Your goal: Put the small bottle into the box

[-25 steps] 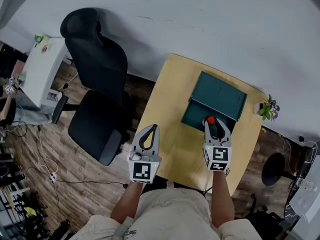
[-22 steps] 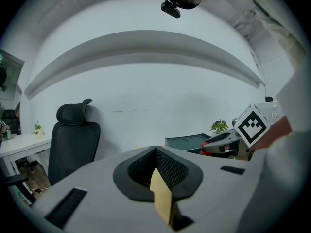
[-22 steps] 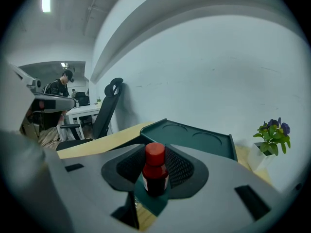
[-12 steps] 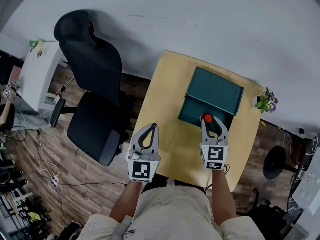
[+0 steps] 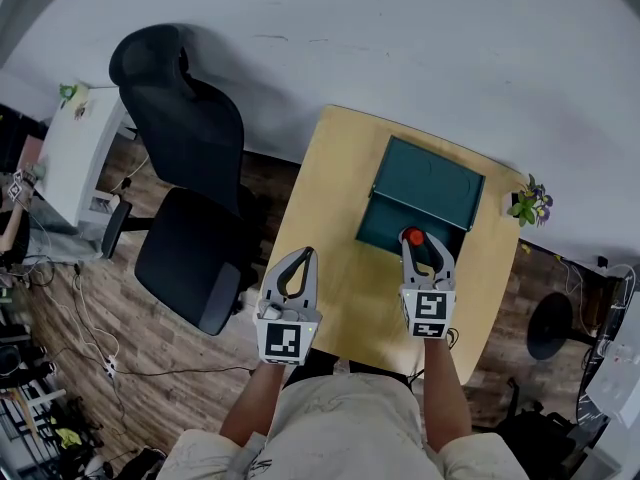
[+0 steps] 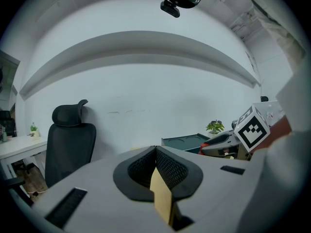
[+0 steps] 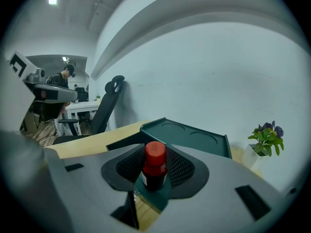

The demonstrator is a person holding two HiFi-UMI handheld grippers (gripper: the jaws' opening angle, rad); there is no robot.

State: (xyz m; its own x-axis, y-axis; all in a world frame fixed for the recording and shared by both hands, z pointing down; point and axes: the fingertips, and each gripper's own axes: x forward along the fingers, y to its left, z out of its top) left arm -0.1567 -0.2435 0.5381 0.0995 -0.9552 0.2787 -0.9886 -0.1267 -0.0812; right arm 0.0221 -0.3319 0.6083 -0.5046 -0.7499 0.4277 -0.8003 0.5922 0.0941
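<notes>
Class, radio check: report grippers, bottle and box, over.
Left gripper shut, empty. Right gripper shut on small bottle, upright, at near edge of box. Lid up, nothing blocking.

You work in an office: black swivel chair (image 5: 190,198) left of your wooden desk (image 5: 330,208), white desk (image 5: 72,143) beyond, floor cables (image 5: 95,353).

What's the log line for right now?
right tool: shut on small red-capped dark bottle | bottle: at open dark-green box near edge | left tool: shut, empty

Red-capped dark bottle (image 7: 154,171), teal box (image 5: 430,183)
</notes>
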